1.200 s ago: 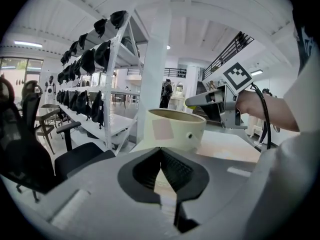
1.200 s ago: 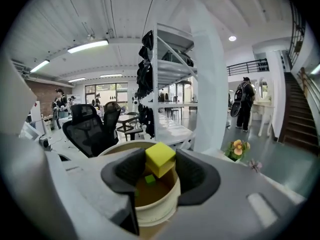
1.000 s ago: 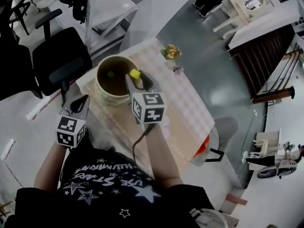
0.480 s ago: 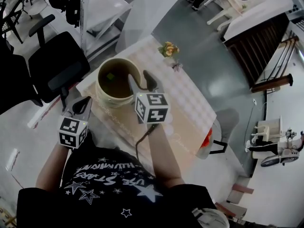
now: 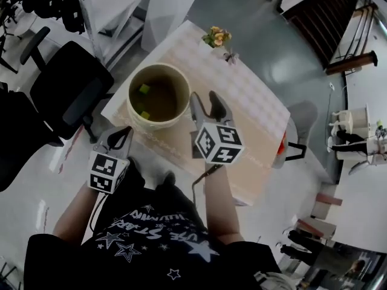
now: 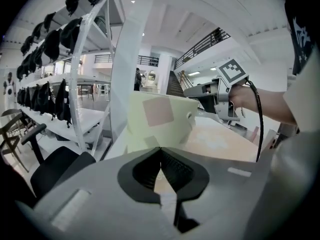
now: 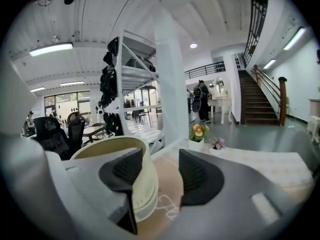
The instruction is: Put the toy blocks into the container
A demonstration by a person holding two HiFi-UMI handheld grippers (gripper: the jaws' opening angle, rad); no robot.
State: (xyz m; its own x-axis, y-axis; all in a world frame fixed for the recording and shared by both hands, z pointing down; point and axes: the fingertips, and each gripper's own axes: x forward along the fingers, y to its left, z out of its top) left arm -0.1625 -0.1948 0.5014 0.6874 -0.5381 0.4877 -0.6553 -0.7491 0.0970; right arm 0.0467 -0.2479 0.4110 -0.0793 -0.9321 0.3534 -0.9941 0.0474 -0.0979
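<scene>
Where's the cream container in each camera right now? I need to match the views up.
Head view: the container sits upper left of centre, on the table corner.
Left gripper view: the container is at centre, seen side-on.
Right gripper view: the container is lower left of centre, partly hidden.
Shared landmark: the white shelf rack beyond it, at left and upper centre-left.

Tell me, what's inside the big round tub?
A green block and a yellow block lie on the container's brown bottom. Its near wall hides a strip of that bottom.
</scene>
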